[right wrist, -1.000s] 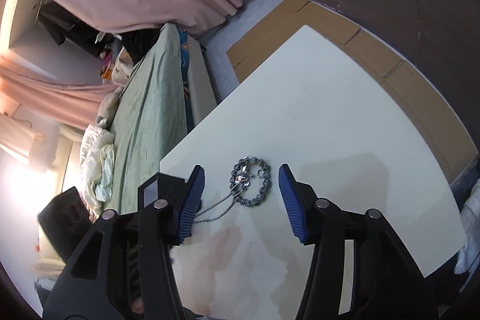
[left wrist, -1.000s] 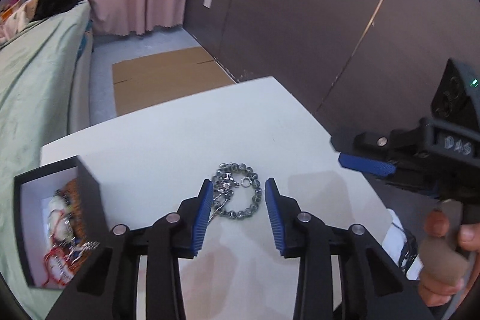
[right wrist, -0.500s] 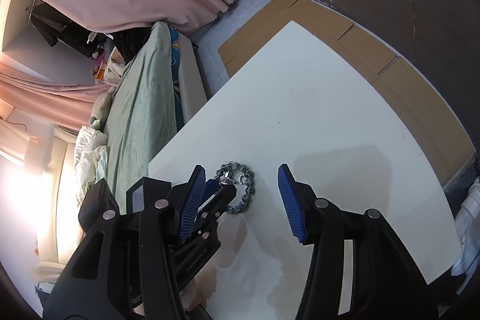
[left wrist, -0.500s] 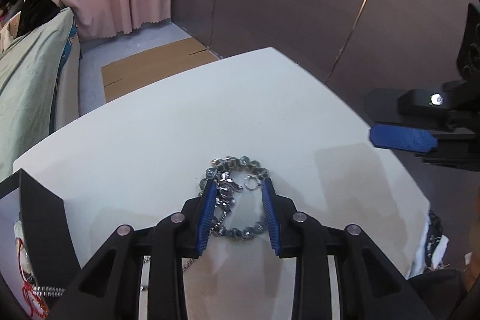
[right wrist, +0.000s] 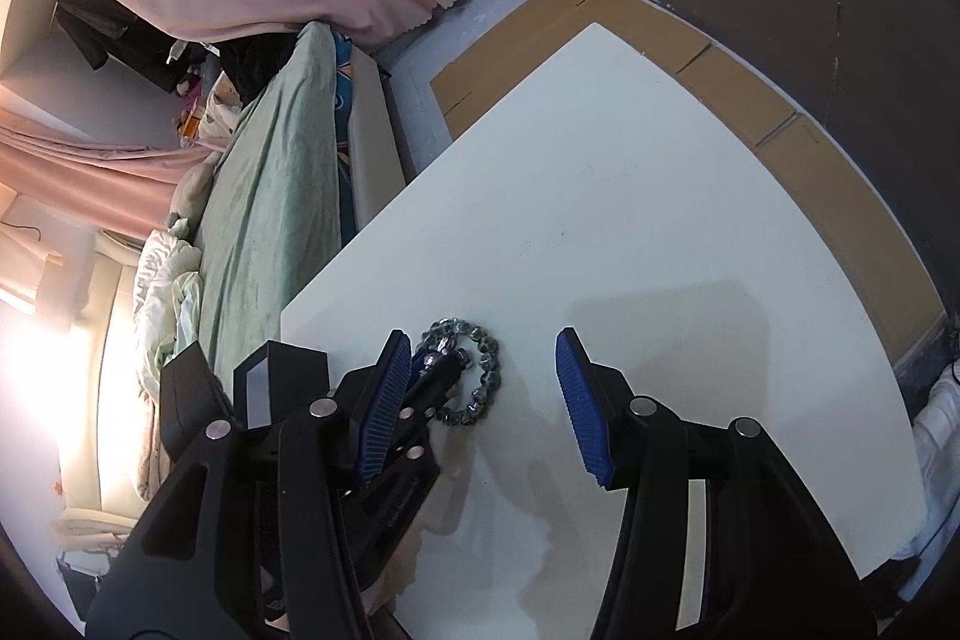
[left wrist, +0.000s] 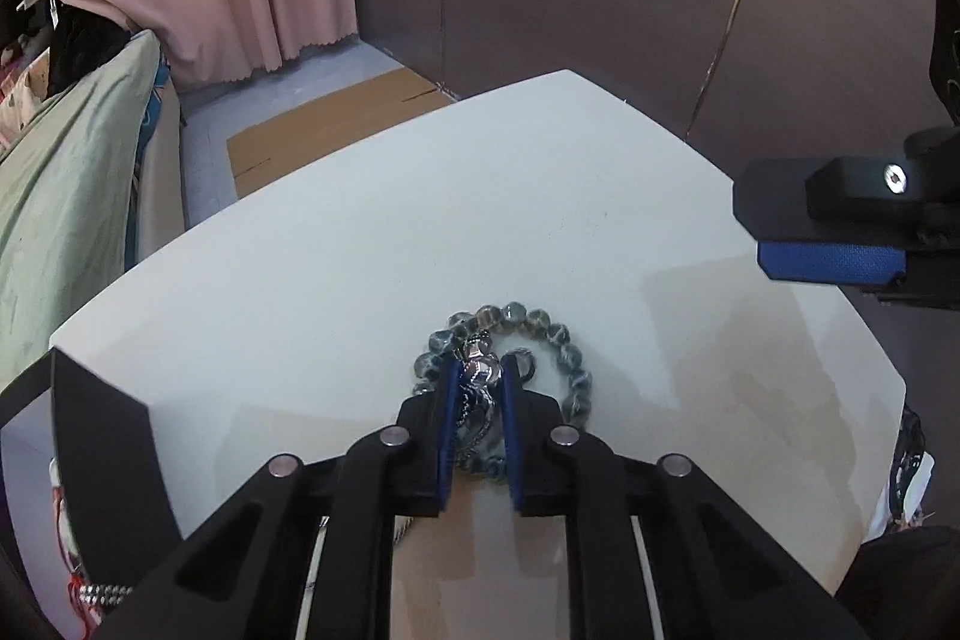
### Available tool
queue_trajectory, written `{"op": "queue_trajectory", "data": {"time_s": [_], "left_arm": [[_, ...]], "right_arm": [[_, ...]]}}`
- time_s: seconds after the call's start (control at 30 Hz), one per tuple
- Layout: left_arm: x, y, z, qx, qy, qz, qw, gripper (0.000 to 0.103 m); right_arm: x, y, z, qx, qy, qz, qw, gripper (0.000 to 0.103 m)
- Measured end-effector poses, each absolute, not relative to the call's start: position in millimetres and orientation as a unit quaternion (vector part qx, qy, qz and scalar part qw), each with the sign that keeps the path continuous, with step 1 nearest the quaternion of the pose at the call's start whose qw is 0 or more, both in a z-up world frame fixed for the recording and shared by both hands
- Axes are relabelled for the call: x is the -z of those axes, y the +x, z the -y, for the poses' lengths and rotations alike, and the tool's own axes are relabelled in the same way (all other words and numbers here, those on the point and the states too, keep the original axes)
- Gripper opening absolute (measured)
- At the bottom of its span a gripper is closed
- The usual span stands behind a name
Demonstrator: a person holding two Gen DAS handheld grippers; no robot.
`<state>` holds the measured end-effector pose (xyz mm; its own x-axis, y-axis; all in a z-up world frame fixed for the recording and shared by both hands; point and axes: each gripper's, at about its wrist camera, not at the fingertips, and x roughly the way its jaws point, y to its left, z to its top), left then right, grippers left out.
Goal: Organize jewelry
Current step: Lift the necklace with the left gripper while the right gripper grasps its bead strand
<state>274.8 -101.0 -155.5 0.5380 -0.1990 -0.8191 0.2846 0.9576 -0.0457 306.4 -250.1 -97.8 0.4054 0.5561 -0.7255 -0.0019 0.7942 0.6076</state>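
A grey beaded bracelet [left wrist: 558, 340] lies on the white table [left wrist: 420, 232] with a silver chain [left wrist: 477, 388] bunched across it. My left gripper [left wrist: 478, 376] is down on the table, its blue pads closed on the silver chain inside the bracelet ring. In the right wrist view the bracelet [right wrist: 489, 376] and the left gripper's tip [right wrist: 441, 370] show just left of centre. My right gripper [right wrist: 483, 394] is open and empty, held above the table to the right of the bracelet. One right fingertip [left wrist: 828, 262] shows at the right of the left wrist view.
A black jewelry box [left wrist: 90, 448] with red and silver pieces inside stands at the table's left front edge. A bed with a green cover [right wrist: 270, 196] runs along the left. Cardboard sheets [left wrist: 336, 130] lie on the floor beyond the table.
My left gripper has moved forward and down over the bracelet, and its jaws have closed from wide open onto the silver chain. The right gripper has stayed open, nearly still.
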Motion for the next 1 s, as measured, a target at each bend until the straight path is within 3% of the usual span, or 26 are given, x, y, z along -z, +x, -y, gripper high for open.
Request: {"op": "queue_trajectory", "data": {"time_s": [0.43,0.6,0.93,1.0], "left_arm": [[98.7,239.8,61.2,0.172,-0.058,-0.428,0.886,0.011],[76.4,227.1,43.8,0.161,-0.066,-0.406,0.897,0.011],[31.7,193.9,2.2,0.141,-0.098,-0.364,0.915,0.011],[18.3,186.0,-7.5,0.140,-0.104,-0.352,0.920,0.011]], "right_arm": [[101.4,304.6,219.7,-0.174,0.208,-0.528,0.805,0.049],[107.1,305.1,202.9,-0.170,0.172,-0.540,0.806,0.043],[128.8,305.6,164.2,-0.137,0.081,-0.562,0.812,0.041],[134.7,306.1,156.8,-0.128,0.063,-0.568,0.811,0.036]]}}
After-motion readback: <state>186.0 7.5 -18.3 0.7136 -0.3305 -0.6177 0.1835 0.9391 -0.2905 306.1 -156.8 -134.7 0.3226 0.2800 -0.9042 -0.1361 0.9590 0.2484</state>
